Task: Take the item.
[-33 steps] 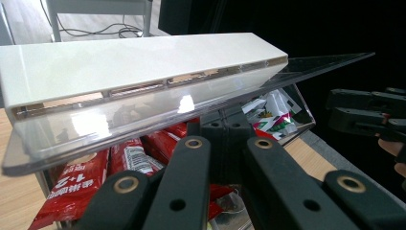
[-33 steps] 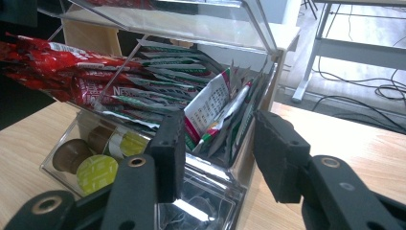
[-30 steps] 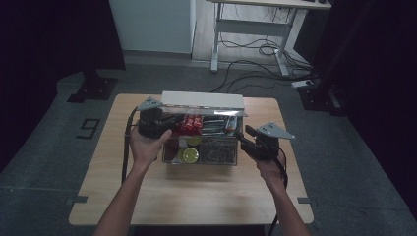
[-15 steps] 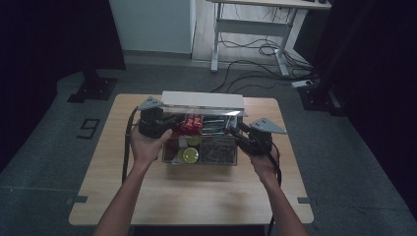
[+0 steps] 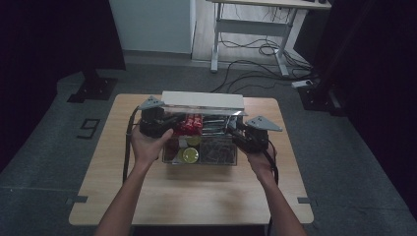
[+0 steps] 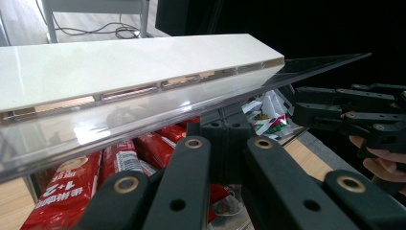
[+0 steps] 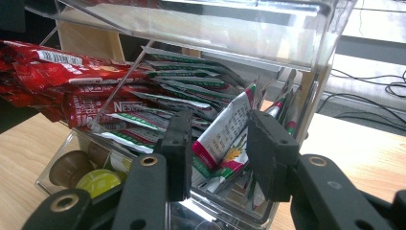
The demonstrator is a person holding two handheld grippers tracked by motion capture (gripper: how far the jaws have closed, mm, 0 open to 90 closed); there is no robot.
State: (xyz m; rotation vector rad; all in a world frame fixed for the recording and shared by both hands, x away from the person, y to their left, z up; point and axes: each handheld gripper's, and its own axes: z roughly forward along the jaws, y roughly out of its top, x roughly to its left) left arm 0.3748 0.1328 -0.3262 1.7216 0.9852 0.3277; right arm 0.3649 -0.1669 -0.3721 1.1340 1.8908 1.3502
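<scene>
I see a clear plastic organiser box (image 5: 199, 150) sitting mid-table, its hinged clear lid (image 6: 143, 112) raised, with a white slab (image 5: 202, 100) along the lid's back edge. Bare wooden table (image 5: 196, 196) lies open in front of it and to both sides; the far edge runs just behind the lid.

My left gripper (image 5: 156, 119) is at the box's left rear corner, under the lifted lid's edge. Its jaws look nearly together in the left gripper view, but I cannot tell whether they clamp anything. My right gripper (image 7: 218, 153) is at the box's right side, jaws apart, with a white, green and red sachet (image 7: 225, 136) standing between them; the pads are not closed on it.

Red stick packs (image 7: 72, 86) fill the left compartment; one reads "NES…", another (image 6: 67, 191) reads "1+2" upside down. Green-striped sachets (image 7: 191, 91) lie in the right compartment. A yellow-green capsule (image 7: 98, 182) and a brown capsule (image 7: 69, 167) sit in the front compartment.
</scene>
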